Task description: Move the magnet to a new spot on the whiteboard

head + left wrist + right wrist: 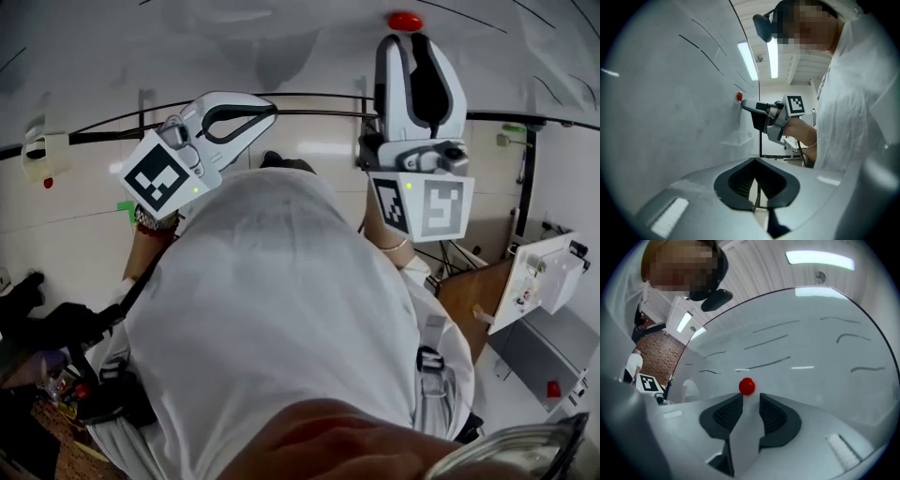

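Whiteboard [825,348] upright, white, with faint dark marker strokes across it; ceiling strip light [819,258] above. Red magnet [747,386] sits on the board just beyond the tips of the right tool [749,401] — jaws apart, nothing gripped. Left tool [755,171] — jaws together, empty, close beside the board.

We see two lit strip lights [749,61] on white panelled ceiling [801,70]. We note pale glossy floor [75,230], brown wooden panel [469,300] at right, brick-patterned surface [658,350] too.
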Demonstrator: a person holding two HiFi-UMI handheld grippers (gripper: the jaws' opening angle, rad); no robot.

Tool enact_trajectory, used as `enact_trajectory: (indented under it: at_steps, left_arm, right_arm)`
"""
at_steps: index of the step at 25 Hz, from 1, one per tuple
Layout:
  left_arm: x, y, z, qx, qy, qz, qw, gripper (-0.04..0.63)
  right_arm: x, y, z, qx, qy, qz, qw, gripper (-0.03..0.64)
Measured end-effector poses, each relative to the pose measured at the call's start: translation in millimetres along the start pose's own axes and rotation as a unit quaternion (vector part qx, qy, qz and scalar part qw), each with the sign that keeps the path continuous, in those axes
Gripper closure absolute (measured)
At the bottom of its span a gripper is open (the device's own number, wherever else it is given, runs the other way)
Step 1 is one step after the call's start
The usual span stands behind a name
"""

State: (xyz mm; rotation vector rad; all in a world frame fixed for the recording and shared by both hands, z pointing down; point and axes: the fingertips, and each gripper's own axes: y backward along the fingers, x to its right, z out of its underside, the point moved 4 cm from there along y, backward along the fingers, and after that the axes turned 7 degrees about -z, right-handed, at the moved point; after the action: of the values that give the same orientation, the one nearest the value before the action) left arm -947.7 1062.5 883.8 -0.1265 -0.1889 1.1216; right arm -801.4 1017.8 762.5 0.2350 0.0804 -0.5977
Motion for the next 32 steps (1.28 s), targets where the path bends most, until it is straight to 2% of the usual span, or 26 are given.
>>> enact_trajectory:
  at_steps: [2, 6, 14, 21, 27, 29, 32]
  left_arm:
    - [-4, -2, -5, 0.006, 0.002, -0.008, 0.9999, 0.591]
    - [-12, -3, -3, 0.0, 0.016, -0.023, 0.9996, 0.591]
    - [-13, -1, -2, 0.014, 0.018, -0.025, 0.9994, 0.591]
    - [-7, 6, -1, 0.017, 0.019, -0.026, 0.9993, 0.591]
    - [-6, 1, -7, 0.013, 0.015, -0.019, 0.9996, 0.591]
    - [9, 15, -11, 0.006, 0.001, -0.019, 0.9998, 0.591]
    - [46, 49, -14, -0.011, -0.022, -0.027, 0.9993, 0.591]
  right_arm:
    - [-1, 1, -12, -0.004, 0.041, 0.009, 0.999, 0.505]
    - [-5, -3, -25, -0.003, 0.085, 0.016, 0.996, 0.486]
    - [-6, -7, -27, -0.013, 0.114, 0.038, 0.993, 0.499]
    - [-5, -3, -22, -0.019, 0.103, 0.016, 0.994, 0.495]
    - [-12, 0, -21, -0.021, 0.072, -0.005, 0.997, 0.495]
    - [-32, 13, -27, -0.016, 0.065, -0.029, 0.997, 0.495]
    - [-75, 43, -30, 0.005, 0.038, -0.088, 0.995, 0.495]
